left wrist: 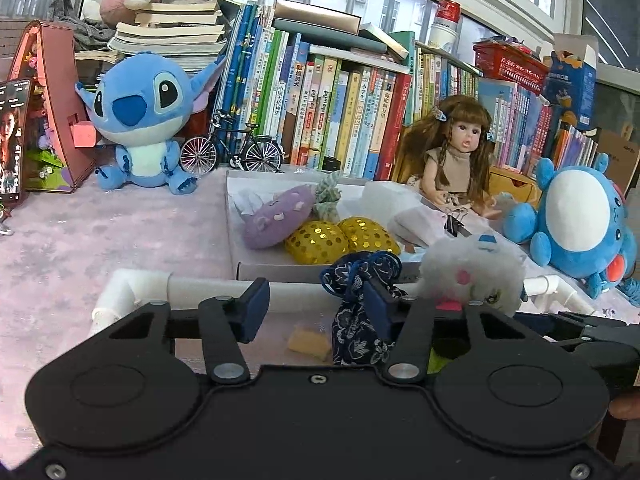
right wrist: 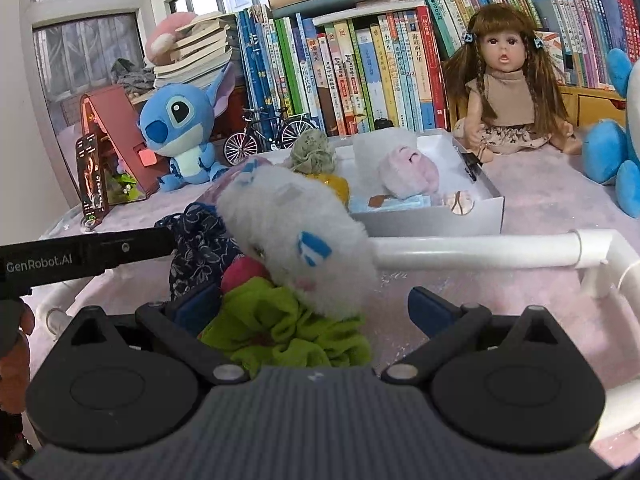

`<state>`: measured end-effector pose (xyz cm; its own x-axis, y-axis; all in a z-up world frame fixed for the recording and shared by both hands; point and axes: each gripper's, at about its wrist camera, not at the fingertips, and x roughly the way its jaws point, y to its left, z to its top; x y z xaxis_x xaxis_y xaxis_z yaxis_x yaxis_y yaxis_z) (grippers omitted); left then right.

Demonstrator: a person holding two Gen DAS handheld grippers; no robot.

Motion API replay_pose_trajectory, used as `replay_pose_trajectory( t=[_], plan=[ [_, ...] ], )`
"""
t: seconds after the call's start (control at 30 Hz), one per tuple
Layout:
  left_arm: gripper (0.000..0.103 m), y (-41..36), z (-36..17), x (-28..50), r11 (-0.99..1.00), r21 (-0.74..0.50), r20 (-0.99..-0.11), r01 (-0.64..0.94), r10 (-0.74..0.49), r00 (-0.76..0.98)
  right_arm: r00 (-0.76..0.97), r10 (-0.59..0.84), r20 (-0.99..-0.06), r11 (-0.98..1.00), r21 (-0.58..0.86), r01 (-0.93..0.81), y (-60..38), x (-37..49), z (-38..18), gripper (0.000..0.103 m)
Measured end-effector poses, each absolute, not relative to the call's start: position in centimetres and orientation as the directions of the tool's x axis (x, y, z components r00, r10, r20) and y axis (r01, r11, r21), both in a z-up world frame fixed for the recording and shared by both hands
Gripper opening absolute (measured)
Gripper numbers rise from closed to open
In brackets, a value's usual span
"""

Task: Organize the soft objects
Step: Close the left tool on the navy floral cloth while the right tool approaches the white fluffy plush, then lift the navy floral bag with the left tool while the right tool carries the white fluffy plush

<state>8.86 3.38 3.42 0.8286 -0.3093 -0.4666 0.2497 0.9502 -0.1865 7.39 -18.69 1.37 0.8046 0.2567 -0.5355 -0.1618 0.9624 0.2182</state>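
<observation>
My left gripper (left wrist: 316, 308) is open, with a navy floral pouch (left wrist: 360, 320) lying against its right finger and a yellow sponge piece (left wrist: 308, 342) on the pink cloth between the fingers. My right gripper (right wrist: 316, 312) is open around a white fluffy plush (right wrist: 288, 236) and a green cloth (right wrist: 288, 328). The plush also shows in the left wrist view (left wrist: 472, 276). The navy pouch (right wrist: 196, 244) lies just left of it. The white box (left wrist: 304, 270) behind holds a purple plush (left wrist: 276, 216), two gold sequin pouches (left wrist: 344, 236) and a pink plush (right wrist: 408, 172).
A white pipe frame (right wrist: 480, 248) borders the near area. A Stitch plush (left wrist: 140, 120), a toy bicycle (left wrist: 232, 148), a doll (left wrist: 460, 152), a blue round plush (left wrist: 576, 216), a phone (left wrist: 12, 140) and rows of books (left wrist: 340, 112) stand around the table.
</observation>
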Motion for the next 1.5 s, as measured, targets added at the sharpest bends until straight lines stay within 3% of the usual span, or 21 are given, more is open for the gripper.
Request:
replay_pose_trajectory(
  t=[0.37, 0.5, 0.83, 0.9, 0.97, 1.07, 1.17, 1.5],
  plan=[
    [0.047, 2.7, 3.3, 8.2, 0.935, -0.182, -0.467, 0.303, -0.354, 0.81, 0.859, 0.217, -0.463, 0.967, 0.222, -0.125, -19.6, 6.6, 2.8, 0.1],
    [0.047, 1.6, 2.8, 7.9, 0.932, -0.147, -0.479, 0.332, -0.36, 0.8, 0.88, 0.221, -0.421, 0.963, 0.238, -0.129, -20.4, 6.2, 3.6, 0.087],
    [0.046, 0.7, 1.9, 9.8, 0.911, -0.255, -0.507, 0.324, -0.412, 0.757, 0.862, 0.29, -0.415, 0.949, 0.239, -0.204, -19.8, 6.6, 3.9, 0.058],
    [0.045, 0.3, 1.8, 10.0, 0.911, -0.251, -0.508, 0.327, -0.412, 0.757, 0.859, 0.302, -0.414, 0.946, 0.238, -0.217, -19.5, 6.7, 3.9, 0.057],
    [0.031, 0.2, 1.8, 10.1, 0.909, -0.265, -0.508, 0.321, -0.415, 0.755, 0.859, 0.304, -0.411, 0.947, 0.231, -0.224, -19.3, 6.8, 3.9, 0.056],
    [0.025, 0.1, 2.3, 9.2, 0.914, -0.263, -0.467, 0.31, -0.402, 0.787, 0.858, 0.31, -0.41, 0.945, 0.234, -0.229, -19.2, 6.8, 4.1, 0.051],
    [0.023, -0.2, 3.4, 8.4, 0.933, -0.199, -0.435, 0.3, -0.358, 0.826, 0.861, 0.311, -0.402, 0.944, 0.236, -0.231, -19.3, 6.5, 4.4, 0.051],
    [0.023, 1.9, 6.6, 9.5, 0.933, -0.245, -0.407, 0.263, -0.345, 0.846, 0.891, 0.278, -0.358, 0.949, 0.246, -0.197, -20.4, 6.3, 6.6, 0.051]
  ],
)
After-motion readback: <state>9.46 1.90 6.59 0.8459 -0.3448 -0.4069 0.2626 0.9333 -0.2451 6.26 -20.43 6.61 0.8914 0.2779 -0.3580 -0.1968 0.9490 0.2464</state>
